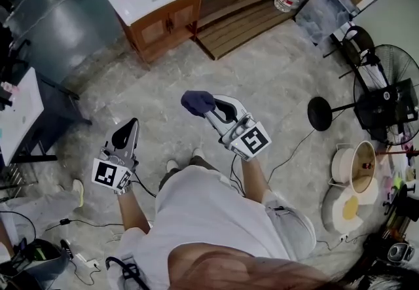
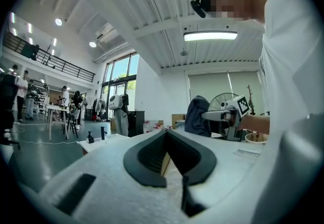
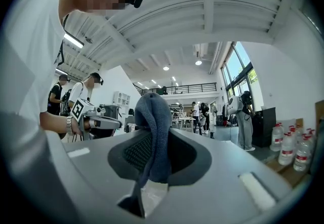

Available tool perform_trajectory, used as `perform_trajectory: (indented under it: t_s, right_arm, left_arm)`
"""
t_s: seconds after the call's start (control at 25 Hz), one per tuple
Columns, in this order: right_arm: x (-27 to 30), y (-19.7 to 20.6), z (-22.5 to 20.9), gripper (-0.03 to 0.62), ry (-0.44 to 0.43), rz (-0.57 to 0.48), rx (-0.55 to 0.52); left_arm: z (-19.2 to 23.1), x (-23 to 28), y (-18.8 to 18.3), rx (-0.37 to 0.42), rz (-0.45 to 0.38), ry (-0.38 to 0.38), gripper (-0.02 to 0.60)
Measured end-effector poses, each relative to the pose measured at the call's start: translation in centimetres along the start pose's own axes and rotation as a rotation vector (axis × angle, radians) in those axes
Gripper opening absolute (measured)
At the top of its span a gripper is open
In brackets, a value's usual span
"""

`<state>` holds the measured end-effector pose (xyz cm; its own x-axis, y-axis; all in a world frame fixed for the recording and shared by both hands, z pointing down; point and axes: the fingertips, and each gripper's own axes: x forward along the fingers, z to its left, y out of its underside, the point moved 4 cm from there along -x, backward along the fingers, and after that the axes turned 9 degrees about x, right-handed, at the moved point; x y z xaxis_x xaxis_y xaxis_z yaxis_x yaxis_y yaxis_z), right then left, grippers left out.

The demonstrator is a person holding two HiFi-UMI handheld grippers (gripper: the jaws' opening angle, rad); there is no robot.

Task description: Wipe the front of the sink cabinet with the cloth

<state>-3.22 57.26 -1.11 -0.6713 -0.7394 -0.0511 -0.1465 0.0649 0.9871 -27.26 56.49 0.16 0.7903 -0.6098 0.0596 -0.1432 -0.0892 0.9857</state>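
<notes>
One bunched dark blue cloth (image 1: pixel 196 101) clamped in raised right gripper (image 1: pixel 211 109). Left gripper (image 1: pixel 132 125) lower, jaws together, empty. One white-topped wooden sink cabinet (image 1: pixel 165 25) well apart.

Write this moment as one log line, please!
stage: wiping not begun | right gripper: shut on cloth | left gripper: shut, empty | sink cabinet: ahead across floor, not reached
</notes>
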Motion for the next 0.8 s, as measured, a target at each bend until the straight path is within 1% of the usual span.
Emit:
perform_trajectory:
  t_s: [0.16, 0.28, 0.52, 0.64, 0.8]
  right_arm:
    - [-1.1, 0.0, -3.2, 0.091, 0.009, -0.006, 0.001]
    - [-1.7, -0.1, -5.9, 0.091, 0.013, -0.014, 0.003]
    - [-2.3, 0.3, -10.4, 0.091, 0.013, -0.025, 0.046]
    - [-1.5, 0.6, -12.6, 0.091, 0.023, -0.034, 0.071]
    - [0.7, 0.7, -15.6, 0.091, 0.028, -0.021, 0.077]
  left_arm:
    - [-0.5, 3.4, 0.1, 0.008, 0.009, 0.009, -0.002]
    - [-0.8, 5.9, 0.3, 0.009, 0.014, 0.003, -0.002]
    - [-1.2, 10.2, 0.7, 0.003, 0.031, -0.001, 0.000]
    - [0.0, 12.1, 1.2, 0.002, 0.039, 0.006, 0.000]
    - [3.0, 14.8, 1.9, -0.004, 0.039, 0.006, 0.000]
